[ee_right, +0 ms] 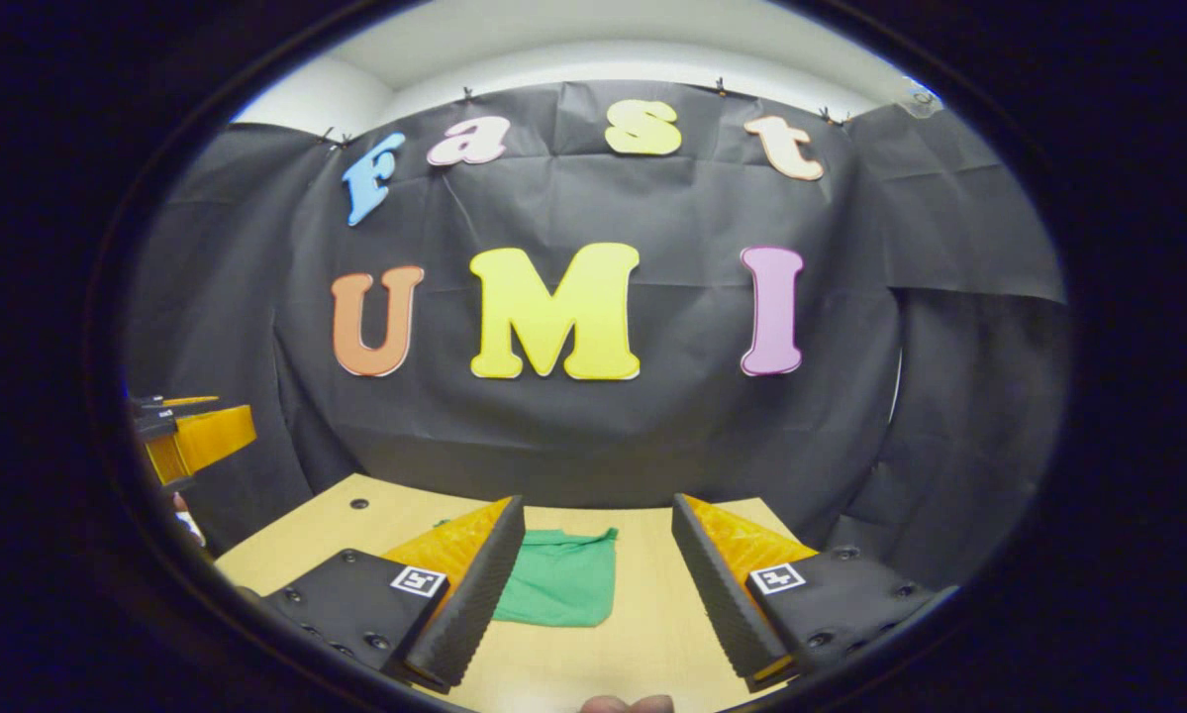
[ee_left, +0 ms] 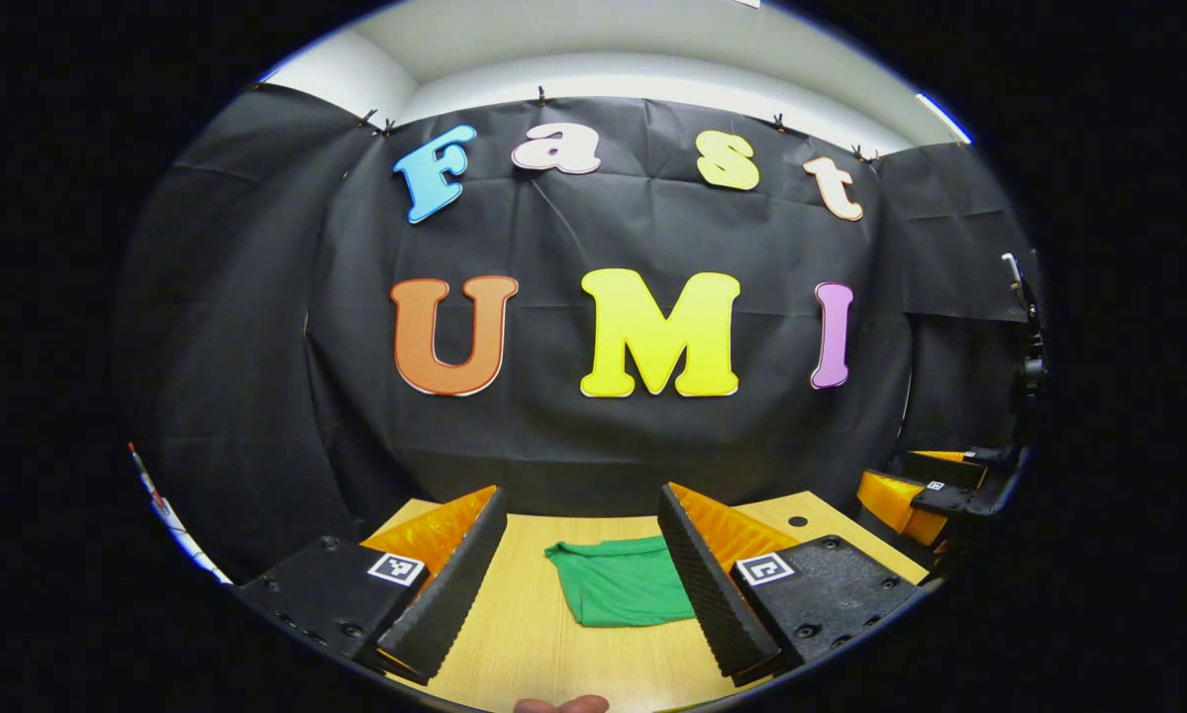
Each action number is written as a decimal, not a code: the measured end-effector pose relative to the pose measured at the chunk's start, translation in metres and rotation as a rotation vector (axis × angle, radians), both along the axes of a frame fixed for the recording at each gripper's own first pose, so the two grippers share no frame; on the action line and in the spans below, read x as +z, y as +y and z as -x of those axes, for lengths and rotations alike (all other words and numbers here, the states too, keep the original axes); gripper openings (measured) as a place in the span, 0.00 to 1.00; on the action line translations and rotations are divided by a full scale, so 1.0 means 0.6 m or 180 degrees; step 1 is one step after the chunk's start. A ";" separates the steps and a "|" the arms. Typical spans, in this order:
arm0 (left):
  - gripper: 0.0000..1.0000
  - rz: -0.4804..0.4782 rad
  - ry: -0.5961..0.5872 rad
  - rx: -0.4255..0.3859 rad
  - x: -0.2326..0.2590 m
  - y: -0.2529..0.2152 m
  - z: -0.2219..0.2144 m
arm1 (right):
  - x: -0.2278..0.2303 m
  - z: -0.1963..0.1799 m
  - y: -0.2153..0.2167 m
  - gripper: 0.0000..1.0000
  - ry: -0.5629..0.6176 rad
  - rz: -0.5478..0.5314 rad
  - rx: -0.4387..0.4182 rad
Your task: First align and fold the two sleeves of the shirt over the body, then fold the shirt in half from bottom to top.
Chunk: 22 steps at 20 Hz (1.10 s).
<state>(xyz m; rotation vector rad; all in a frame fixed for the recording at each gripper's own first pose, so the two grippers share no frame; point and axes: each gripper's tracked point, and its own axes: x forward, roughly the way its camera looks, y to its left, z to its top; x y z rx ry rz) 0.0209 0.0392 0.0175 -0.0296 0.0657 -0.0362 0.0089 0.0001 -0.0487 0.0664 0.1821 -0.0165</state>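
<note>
Folded green cloth shirt (ee_left: 621,582) lies on pale wooden table (ee_left: 553,654). Left gripper (ee_left: 581,564) and right gripper (ee_right: 598,569) above it, fingers wide, holding nothing.

My left gripper (ee_left: 578,584) is held level, facing forward, jaws spread wide with nothing between them. My right gripper (ee_right: 593,584) is in the same pose, jaws wide apart. A fingertip (ee_left: 561,704) shows at the bottom edge of the left gripper view.

Black-draped booth wall (ee_left: 593,436), wooden table (ee_left: 553,634)
</note>
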 end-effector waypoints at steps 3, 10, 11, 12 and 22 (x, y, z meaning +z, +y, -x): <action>0.98 -0.0048 -0.0013 0.0015 -0.017 -0.001 0.047 | -0.006 0.051 0.025 0.95 -0.0053 0.0002 0.0094; 0.99 0.0029 0.0043 0.0004 -0.068 -0.039 0.122 | 0.008 0.093 0.030 0.95 -0.0188 0.0060 0.0071; 0.98 0.0030 0.0045 0.0009 -0.069 -0.039 0.124 | 0.004 0.092 0.025 0.95 -0.0168 0.0060 0.0052; 0.99 0.0041 0.0060 -0.0005 -0.072 -0.042 0.125 | -0.003 0.095 0.023 0.95 -0.0130 0.0055 0.0038; 0.98 0.0008 0.0045 0.0009 -0.066 -0.048 0.120 | 0.010 0.092 0.029 0.95 -0.0202 0.0009 0.0060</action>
